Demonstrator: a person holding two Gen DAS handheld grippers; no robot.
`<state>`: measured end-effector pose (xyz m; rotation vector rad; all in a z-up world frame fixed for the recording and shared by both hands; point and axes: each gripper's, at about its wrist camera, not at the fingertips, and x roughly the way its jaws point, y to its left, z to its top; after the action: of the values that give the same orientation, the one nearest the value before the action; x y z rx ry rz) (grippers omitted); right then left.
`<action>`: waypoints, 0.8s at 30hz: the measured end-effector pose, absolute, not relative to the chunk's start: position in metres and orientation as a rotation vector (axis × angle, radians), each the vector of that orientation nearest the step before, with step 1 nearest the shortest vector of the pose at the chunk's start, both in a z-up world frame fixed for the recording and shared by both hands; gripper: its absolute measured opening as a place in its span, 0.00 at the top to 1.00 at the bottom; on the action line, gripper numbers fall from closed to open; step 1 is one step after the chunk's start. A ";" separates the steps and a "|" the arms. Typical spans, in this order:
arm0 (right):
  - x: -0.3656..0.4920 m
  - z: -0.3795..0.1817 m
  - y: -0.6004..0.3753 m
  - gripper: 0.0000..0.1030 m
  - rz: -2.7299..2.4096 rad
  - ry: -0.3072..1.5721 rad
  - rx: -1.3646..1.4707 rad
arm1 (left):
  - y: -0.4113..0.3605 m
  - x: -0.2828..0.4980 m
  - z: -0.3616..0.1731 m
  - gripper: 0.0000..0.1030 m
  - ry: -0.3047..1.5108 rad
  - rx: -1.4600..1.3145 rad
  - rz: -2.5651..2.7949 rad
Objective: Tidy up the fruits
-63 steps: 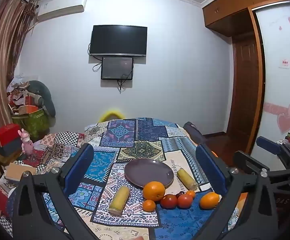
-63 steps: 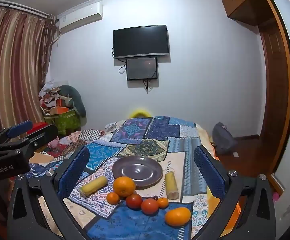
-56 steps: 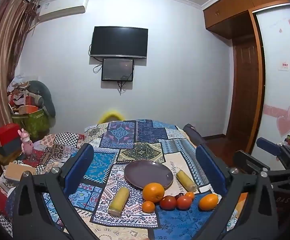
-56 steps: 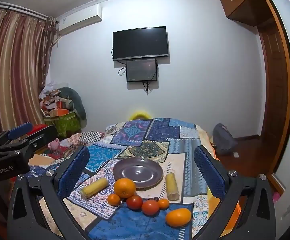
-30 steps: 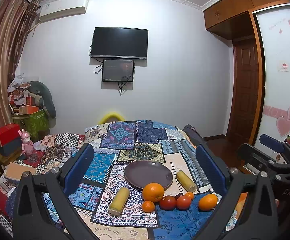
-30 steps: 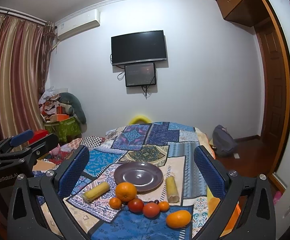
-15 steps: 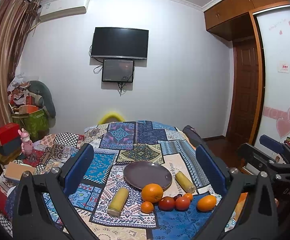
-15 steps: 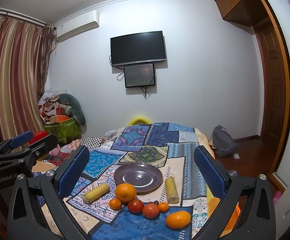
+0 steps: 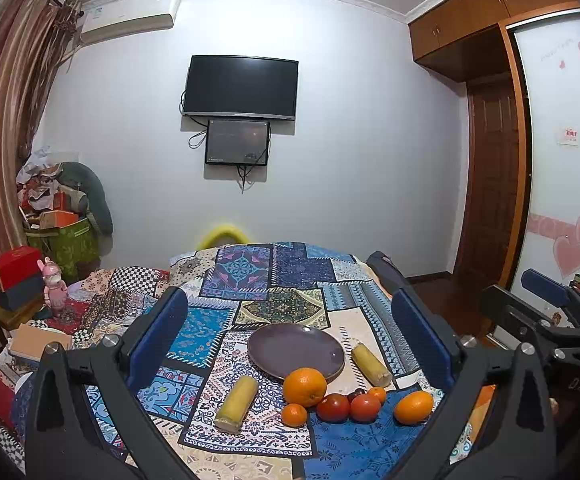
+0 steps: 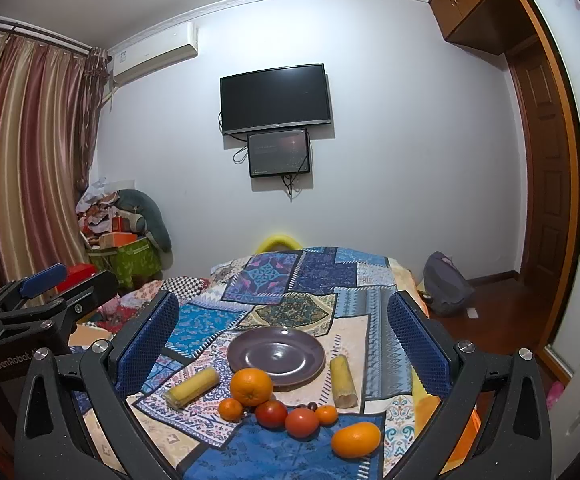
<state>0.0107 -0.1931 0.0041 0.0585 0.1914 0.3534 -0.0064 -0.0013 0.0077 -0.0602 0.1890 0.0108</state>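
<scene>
both grippers spread wide, fruits beside plate

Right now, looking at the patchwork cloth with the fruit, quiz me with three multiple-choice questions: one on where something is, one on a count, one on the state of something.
1. Where does the large orange sit relative to the purple plate?
A. in the plate's middle
B. at the plate's near rim
C. behind the plate, toward the wall

2. How many corn cobs lie on the cloth?
A. one
B. two
C. four

3. How is the right tool?
A. open, holding nothing
B. shut on a tomato
C. shut on the plate

Answers:
1. B: the orange rests against the plate's near edge.
2. B: one cob lies left of the plate and one cob right of it.
3. A: its blue pads stand wide apart with nothing between them; the left tool is likewise open.
</scene>
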 end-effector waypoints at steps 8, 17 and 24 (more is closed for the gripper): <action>0.010 0.003 -0.193 0.00 0.347 0.192 0.064 | -0.002 -0.006 0.007 0.00 0.187 -0.060 0.016; 0.010 0.002 -0.193 0.00 0.336 0.188 0.060 | -0.002 -0.006 0.004 0.00 0.187 -0.063 0.024; 0.010 0.001 -0.194 0.00 0.338 0.188 0.058 | 0.000 -0.006 0.004 0.00 0.188 -0.065 0.024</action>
<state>0.0099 -0.1938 0.0011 0.0579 0.1880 0.3382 -0.0064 -0.0002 0.0035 -0.0646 0.1881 0.0242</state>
